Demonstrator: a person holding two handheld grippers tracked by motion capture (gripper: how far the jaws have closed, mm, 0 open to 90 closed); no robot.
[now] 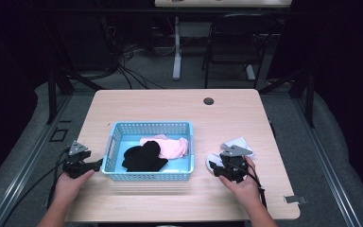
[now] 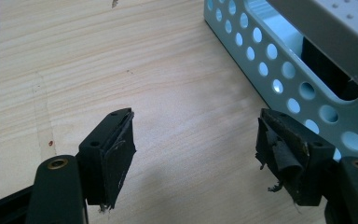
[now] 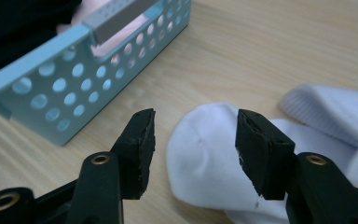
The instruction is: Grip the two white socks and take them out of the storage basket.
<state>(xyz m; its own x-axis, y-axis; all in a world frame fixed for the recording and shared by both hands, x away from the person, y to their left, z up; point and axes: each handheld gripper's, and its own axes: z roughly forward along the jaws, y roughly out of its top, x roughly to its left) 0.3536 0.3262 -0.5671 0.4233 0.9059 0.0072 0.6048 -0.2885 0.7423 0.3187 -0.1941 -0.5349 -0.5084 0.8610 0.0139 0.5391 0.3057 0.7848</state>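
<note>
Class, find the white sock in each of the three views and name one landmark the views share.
High view: white sock right of centre, beside the right tongs.
Left gripper view: not in it.
Right gripper view: lower right, between the jaws.
Shared landmark: the blue basket.

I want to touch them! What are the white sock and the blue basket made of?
The white sock looks like soft knitted cloth, matte, with ribbing at its cuff. The blue basket looks like hard moulded plastic, smooth and slightly glossy, with neat round holes in its walls.
</note>
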